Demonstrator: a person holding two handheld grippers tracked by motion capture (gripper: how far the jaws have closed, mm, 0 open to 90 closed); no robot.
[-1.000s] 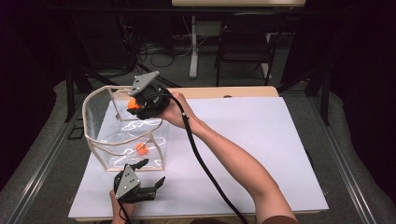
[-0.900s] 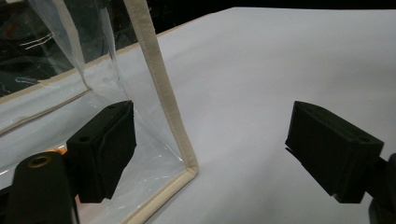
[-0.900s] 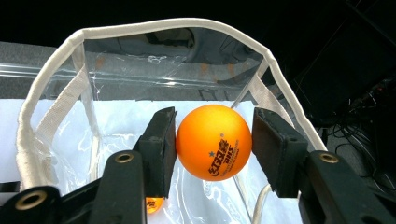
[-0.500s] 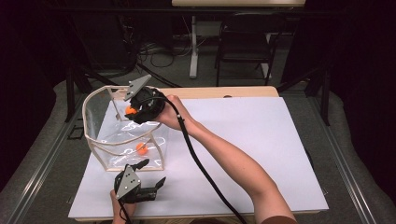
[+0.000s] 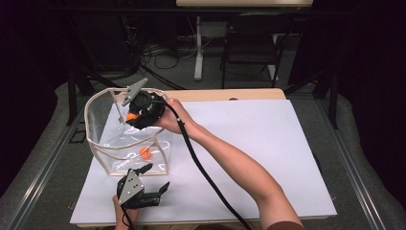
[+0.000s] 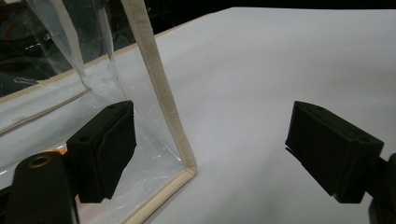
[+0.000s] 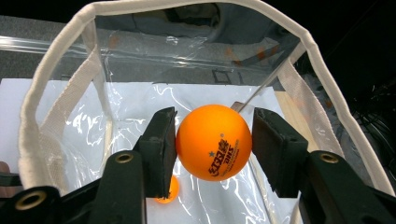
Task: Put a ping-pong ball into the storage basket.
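While the right gripper (image 7: 214,140) hangs over the mouth of the clear bag (image 5: 103,155), its jaws are clamped on an orange ball (image 7: 214,141), pads pressed to both sides. Second orange ball (image 5: 145,152) lies on the bag's floor, below the held one. Bag stands upright at the left part of the white sheet (image 5: 268,143), cream trim along its rim. Left gripper (image 6: 210,154) rests low at the bag's near corner, jaws wide apart, corner edge between them, pads not touching it.
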